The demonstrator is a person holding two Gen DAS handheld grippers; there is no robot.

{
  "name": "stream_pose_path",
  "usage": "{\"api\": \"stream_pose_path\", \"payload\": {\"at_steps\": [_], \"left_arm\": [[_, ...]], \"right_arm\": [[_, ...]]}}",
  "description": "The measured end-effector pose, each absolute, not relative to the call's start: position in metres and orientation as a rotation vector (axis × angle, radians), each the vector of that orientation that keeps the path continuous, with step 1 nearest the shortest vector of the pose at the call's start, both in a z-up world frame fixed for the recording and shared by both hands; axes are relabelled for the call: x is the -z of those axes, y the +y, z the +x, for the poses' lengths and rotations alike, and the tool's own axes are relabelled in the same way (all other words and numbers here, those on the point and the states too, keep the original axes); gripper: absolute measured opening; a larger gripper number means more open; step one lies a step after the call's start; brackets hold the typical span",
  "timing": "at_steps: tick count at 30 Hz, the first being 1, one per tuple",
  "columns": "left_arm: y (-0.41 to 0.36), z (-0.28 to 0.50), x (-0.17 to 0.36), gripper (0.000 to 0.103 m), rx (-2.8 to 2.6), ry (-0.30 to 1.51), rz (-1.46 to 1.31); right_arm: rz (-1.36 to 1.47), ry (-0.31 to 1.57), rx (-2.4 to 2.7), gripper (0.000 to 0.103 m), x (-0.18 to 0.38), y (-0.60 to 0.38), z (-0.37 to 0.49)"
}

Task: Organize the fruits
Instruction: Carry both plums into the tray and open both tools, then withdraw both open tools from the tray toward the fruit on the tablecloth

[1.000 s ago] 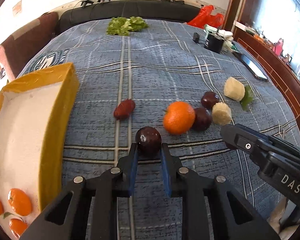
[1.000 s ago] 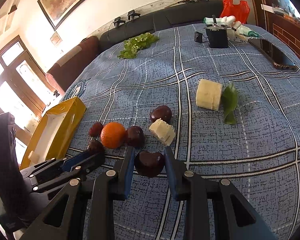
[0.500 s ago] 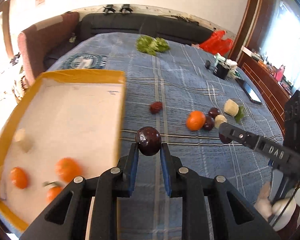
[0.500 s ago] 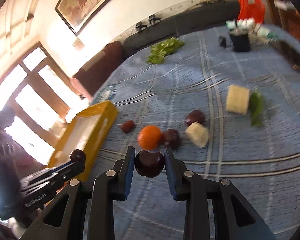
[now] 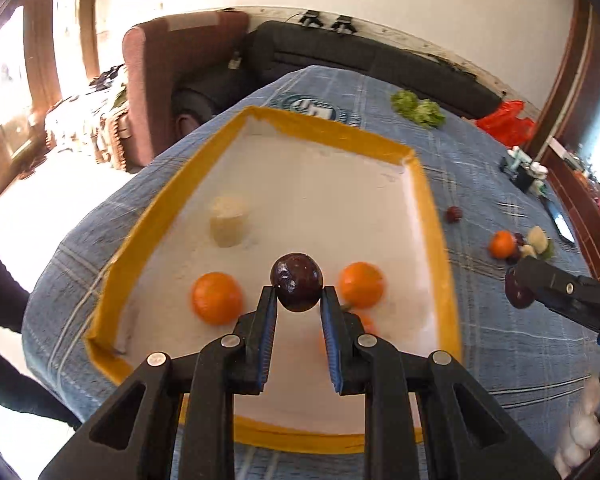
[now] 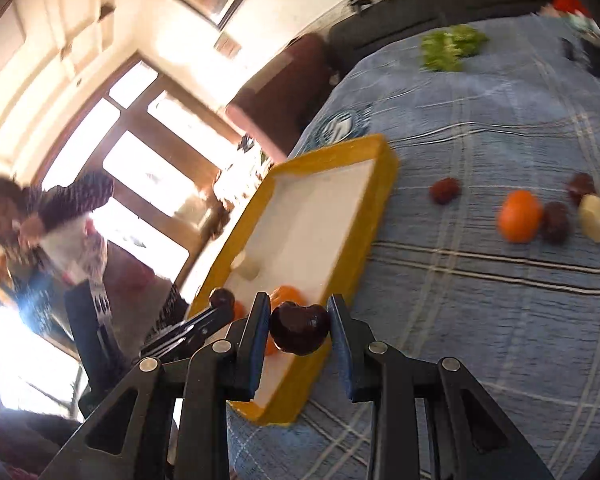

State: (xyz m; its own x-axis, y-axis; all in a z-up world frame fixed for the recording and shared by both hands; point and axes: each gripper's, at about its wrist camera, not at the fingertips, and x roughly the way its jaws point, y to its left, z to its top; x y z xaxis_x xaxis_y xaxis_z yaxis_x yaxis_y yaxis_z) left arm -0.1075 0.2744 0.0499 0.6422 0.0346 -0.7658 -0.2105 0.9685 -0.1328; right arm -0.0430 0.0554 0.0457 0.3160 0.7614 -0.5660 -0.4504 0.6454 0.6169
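A blue plaid cloth (image 5: 500, 360) is covering the bench, and a yellow-rimmed rectangular tray with a white floor (image 5: 436, 240) is lying on it. Inside the tray, two round oranges (image 5: 217, 298) (image 5: 361, 285) are sitting near the close end, a third orange patch is showing partly hidden behind the jaws, and a pale cream fruit chunk (image 5: 228, 222) is resting further in.

The left gripper (image 5: 298, 312) is hanging over the tray, its jaws narrowed around a dark round plum (image 5: 296, 287), which is sitting above the tray floor between the two oranges. The right gripper (image 6: 299, 330) is hovering at the tray's near corner, its jaws pinching a dark heart-shaped plum (image 6: 299, 329) over the yellow rim.

Out on the cloth, beside the tray, a loose orange (image 6: 519, 216) is lying against another dark plum (image 6: 555, 222), with a cream chunk (image 6: 595, 218) and one more plum (image 6: 581, 185) just beyond. A small reddish fruit (image 6: 444, 191) is lying alone between that group and the tray. Green leafy lettuce (image 5: 418, 109) is resting at the far end of the cloth, in front of a black sofa (image 5: 360, 56).
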Motion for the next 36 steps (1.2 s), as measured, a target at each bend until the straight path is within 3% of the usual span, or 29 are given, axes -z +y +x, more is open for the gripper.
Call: {"api": "stream_pose_path", "payload": {"at_steps": [7,9,11,14,16,21,36], "left_arm": [[0.294,-0.118,-0.045,0.023,-0.167,0.864,-0.224],[0.298,-0.121,-0.047,0.034,-0.166,0.851,-0.237],[0.298,-0.125,-0.051,0.058,-0.179,0.831,-0.235],[0.295,-0.129,-0.057,0.065,-0.195,0.805,-0.207],[0.292,-0.129,-0.059,0.072,-0.201,0.796,-0.194],[0.272,-0.131,-0.071,0.084,-0.238,0.760,-0.108],[0.222,-0.139,-0.088,0.084,-0.248,0.720,0.033]], "right_arm": [[0.099,0.976,-0.802,0.034,-0.032,0.135,-0.067],[0.008,0.954,-0.781,0.034,-0.029,0.148,-0.075],[-0.054,0.931,-0.762,0.034,-0.027,0.155,-0.082],[-0.080,0.913,-0.756,0.039,-0.027,0.156,-0.090],[-0.063,0.897,-0.754,0.051,-0.032,0.150,-0.092],[-0.023,0.862,-0.719,0.059,-0.044,0.127,-0.098],[0.179,0.857,-0.555,0.067,-0.038,0.039,-0.095]]}}
